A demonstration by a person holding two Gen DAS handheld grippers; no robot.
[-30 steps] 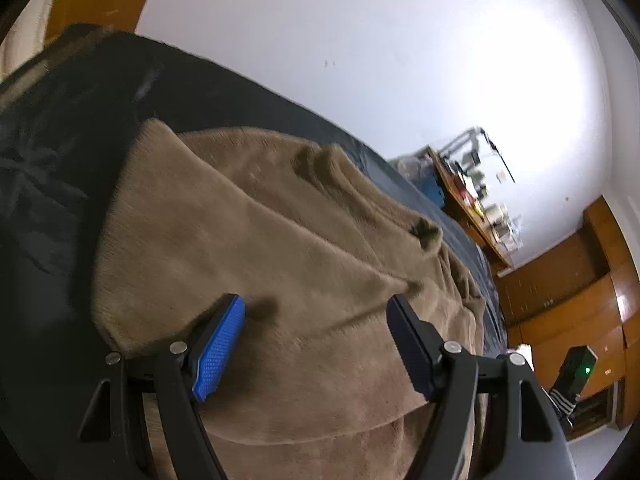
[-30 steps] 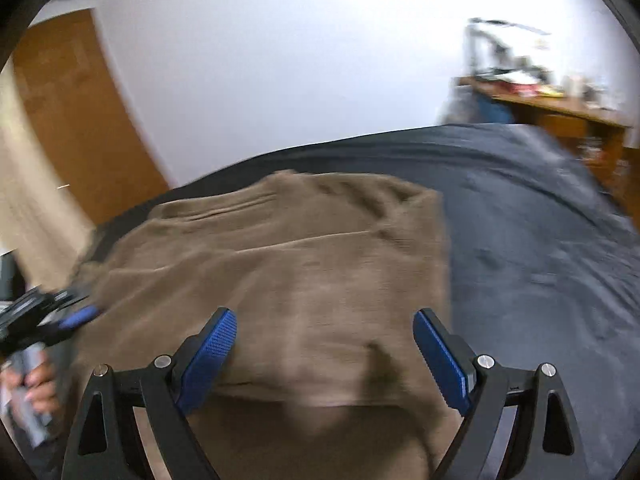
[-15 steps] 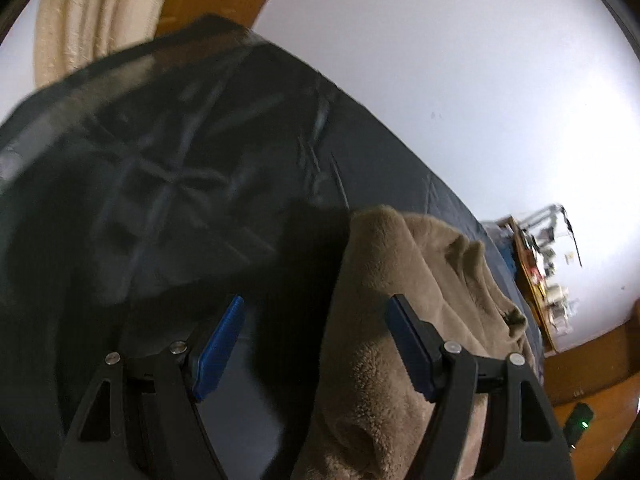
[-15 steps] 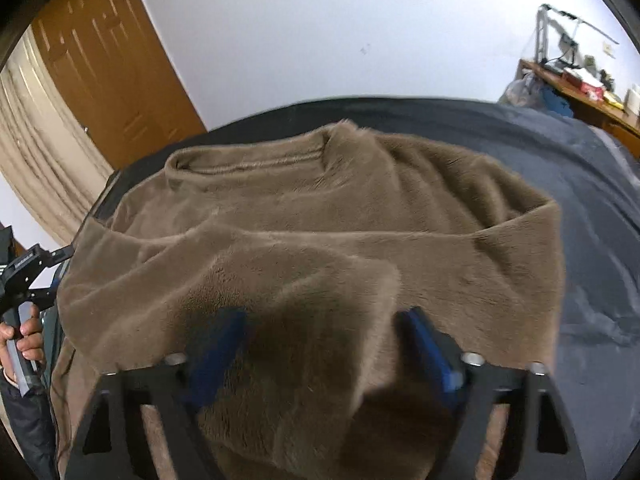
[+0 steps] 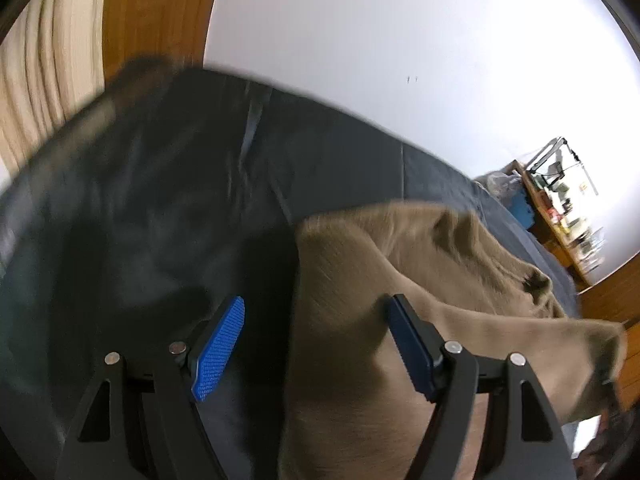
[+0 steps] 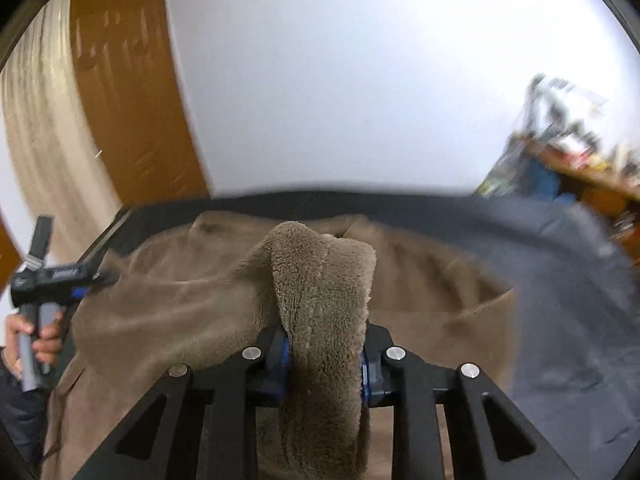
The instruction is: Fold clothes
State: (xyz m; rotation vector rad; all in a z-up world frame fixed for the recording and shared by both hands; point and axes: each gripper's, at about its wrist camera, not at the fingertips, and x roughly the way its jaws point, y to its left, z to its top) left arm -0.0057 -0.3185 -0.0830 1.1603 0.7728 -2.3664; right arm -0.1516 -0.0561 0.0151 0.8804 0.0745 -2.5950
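The jaws of the right gripper (image 6: pixel 324 354) are closed tight on a thick fold of the one brown fuzzy sweater (image 6: pixel 192 300), and the fold is lifted up between them. The jaws of the left gripper (image 5: pixel 316 348) are held wide open, with nothing pinched; one blue pad is over the sweater's edge and the other is over the dark bed cover (image 5: pixel 152 208). The sweater is spread on the bed. Beside the sweater, on its left in the right wrist view, a hand (image 6: pixel 34 336) is seen gripping a handle. Behind the sweater are a wooden door (image 6: pixel 128 92), a pale curtain (image 6: pixel 36 128) and one cluttered shelf (image 5: pixel 560 208).
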